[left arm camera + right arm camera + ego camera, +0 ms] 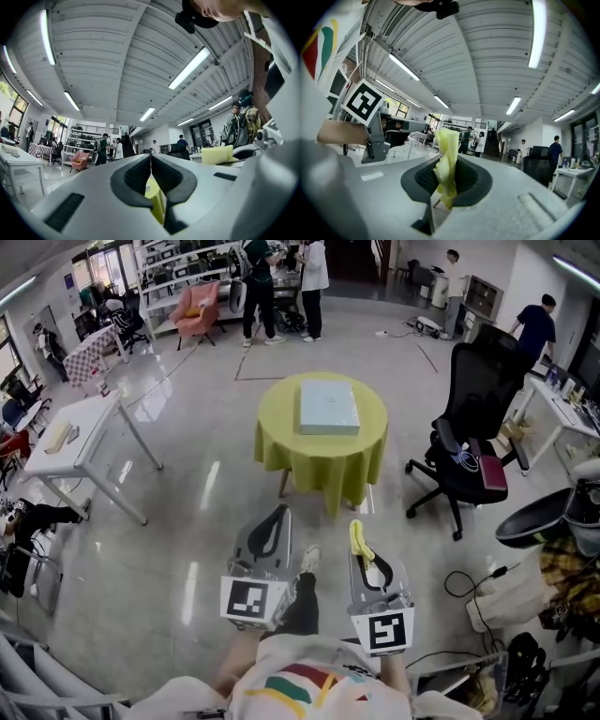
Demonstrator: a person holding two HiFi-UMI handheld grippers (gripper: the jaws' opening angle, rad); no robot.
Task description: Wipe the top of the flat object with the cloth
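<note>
1. Right gripper point(362, 532): its jaws pinch the cloth point(447, 157), a thin yellow strip bunched lengthwise that stands up past the jaw tips. Gripped this way, it leaves a free end to meet the work, so it is judged ready for wiping.
2. Left gripper point(277, 512): its jaws are pressed together with nothing between them. It hangs beside the right one, apparently idle, since one gripper suffices for the cloth.
3. Both grippers are held low and close to the person point(300, 681), well apart from the surface point(281, 442). The approach is judged not yet made.
4. Flat object point(328, 407): a pale blue-green rectangular slab lying flat near the centre of the round surface, which is draped in yellow-green. Its top is bare and open to a wipe.
</note>
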